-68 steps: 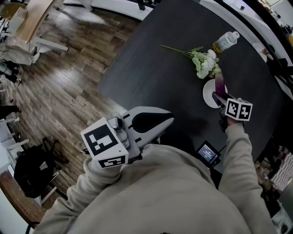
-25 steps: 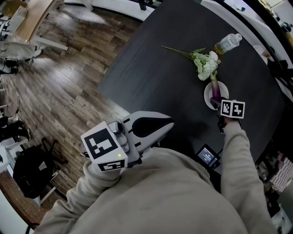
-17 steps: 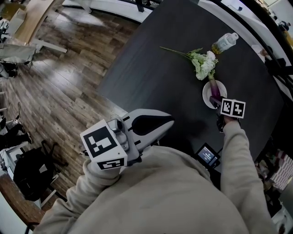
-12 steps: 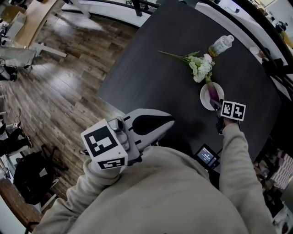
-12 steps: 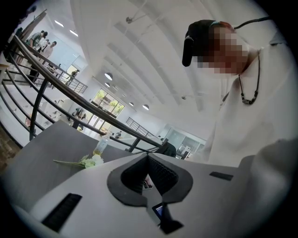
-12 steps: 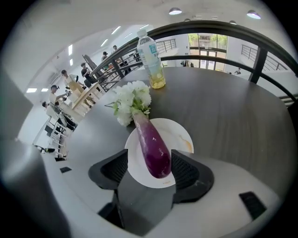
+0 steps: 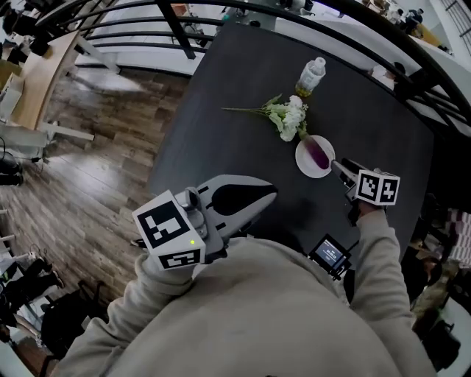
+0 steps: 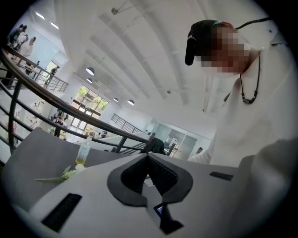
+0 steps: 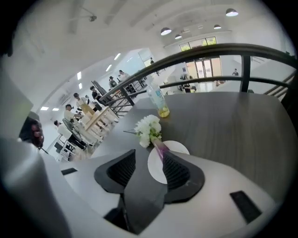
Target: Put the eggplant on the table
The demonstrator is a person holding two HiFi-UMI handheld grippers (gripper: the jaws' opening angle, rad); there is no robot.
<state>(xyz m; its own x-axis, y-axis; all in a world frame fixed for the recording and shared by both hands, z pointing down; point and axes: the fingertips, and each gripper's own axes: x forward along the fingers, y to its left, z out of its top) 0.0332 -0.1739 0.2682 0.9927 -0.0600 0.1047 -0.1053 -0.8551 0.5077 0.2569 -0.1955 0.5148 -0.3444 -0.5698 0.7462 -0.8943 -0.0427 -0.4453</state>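
A purple eggplant [image 7: 319,153] lies on a small white plate [image 7: 305,163] on the dark table [image 7: 235,81], beside a bunch of white flowers [image 7: 287,118]. My right gripper [image 7: 337,166] hovers just near of the plate, open, with nothing between its pads; its jaws have just been closing. In the right gripper view the eggplant [image 9: 158,145] and the plate [image 9: 179,148] show beyond the right gripper [image 9: 149,153]. My left gripper [image 7: 272,193] is held close to my chest, off the table's near edge, shut and empty. In its own view the left gripper [image 8: 149,155] has its pads meeting.
A clear bottle with yellow liquid [image 7: 311,75] stands behind the flowers. A small device with a lit screen [image 7: 333,254] sits near my right sleeve. A dark railing [image 7: 221,7] runs along the table's far edge. Wooden floor [image 7: 81,169] lies to the left.
The right gripper held the eggplant over the plate, set it down, let go and has lifted back toward me. The left gripper barely shifted. The head view has tilted.
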